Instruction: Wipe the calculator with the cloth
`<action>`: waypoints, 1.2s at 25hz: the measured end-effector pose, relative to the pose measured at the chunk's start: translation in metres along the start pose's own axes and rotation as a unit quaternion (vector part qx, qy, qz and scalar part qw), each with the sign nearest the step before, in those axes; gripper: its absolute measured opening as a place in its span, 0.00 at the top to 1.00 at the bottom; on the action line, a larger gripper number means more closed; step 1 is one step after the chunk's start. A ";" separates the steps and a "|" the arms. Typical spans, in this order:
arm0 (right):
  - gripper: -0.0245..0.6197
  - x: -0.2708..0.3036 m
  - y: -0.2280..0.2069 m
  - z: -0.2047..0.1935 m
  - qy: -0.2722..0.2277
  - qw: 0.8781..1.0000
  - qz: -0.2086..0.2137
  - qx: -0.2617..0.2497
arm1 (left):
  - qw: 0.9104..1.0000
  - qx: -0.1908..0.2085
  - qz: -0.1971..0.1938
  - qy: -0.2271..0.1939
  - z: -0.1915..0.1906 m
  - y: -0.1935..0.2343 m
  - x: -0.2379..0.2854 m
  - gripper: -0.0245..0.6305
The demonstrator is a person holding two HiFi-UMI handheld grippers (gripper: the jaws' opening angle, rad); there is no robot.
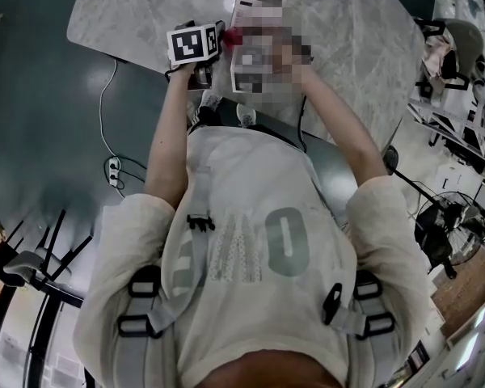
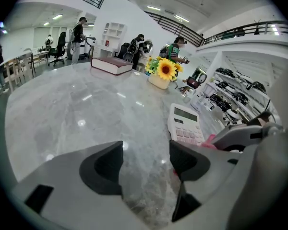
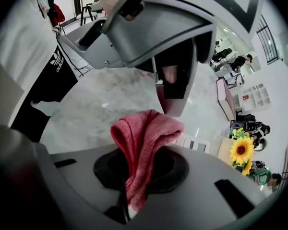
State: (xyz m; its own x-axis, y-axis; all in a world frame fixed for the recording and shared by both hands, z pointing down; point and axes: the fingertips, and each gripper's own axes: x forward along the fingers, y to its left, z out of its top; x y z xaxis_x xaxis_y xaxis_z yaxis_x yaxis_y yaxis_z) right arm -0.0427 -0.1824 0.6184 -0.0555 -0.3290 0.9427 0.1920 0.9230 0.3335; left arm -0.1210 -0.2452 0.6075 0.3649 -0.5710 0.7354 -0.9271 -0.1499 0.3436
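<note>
One of each thing at one grey marble table (image 2: 77, 104), plus two grippers.
One white desk calculator (image 2: 185, 123), one pink-red woven cloth (image 3: 145, 145), one dark red hardcover book (image 2: 111, 64), one cream pot of yellow sunflowers (image 2: 163, 73); two grey grippers: left gripper (image 2: 145, 161), right gripper (image 3: 140, 170).

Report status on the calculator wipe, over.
Left gripper open, empty. Right gripper shut on cloth. Calculator flat on table. Left gripper close beside cloth.

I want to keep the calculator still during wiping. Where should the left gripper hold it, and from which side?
Probably across the two long edges of the calculator, at its near, key end. It lies flat on the table, so the left gripper should come down from above, fingers straddling its narrow width.
</note>
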 end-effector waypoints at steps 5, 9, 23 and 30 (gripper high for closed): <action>0.88 0.000 0.000 0.002 0.000 1.000 -0.007 0.007 | 1.000 -0.008 0.002 -0.002 0.000 0.002 -0.001 0.49; 0.88 -0.002 0.000 0.000 -0.003 1.000 -0.006 0.011 | 1.000 -0.002 0.004 0.002 0.000 0.000 -0.001 0.49; 0.88 -0.025 -0.040 -0.005 -0.035 0.997 -0.029 0.066 | 0.999 -0.050 -0.018 0.001 0.030 -0.007 -0.008 0.49; 0.88 -0.088 -0.118 -0.040 -0.056 0.980 -0.131 0.137 | 0.995 0.028 -0.019 -0.097 0.121 -0.043 -0.050 0.49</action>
State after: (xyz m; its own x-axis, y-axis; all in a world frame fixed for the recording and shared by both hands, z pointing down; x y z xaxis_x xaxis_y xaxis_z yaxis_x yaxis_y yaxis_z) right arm -0.0215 -0.2708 0.4958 -0.1771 -0.5528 0.8143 -0.1119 0.8333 0.5414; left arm -0.1103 -0.3076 0.4854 0.3805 -0.7087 0.5941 -0.9185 -0.2150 0.3318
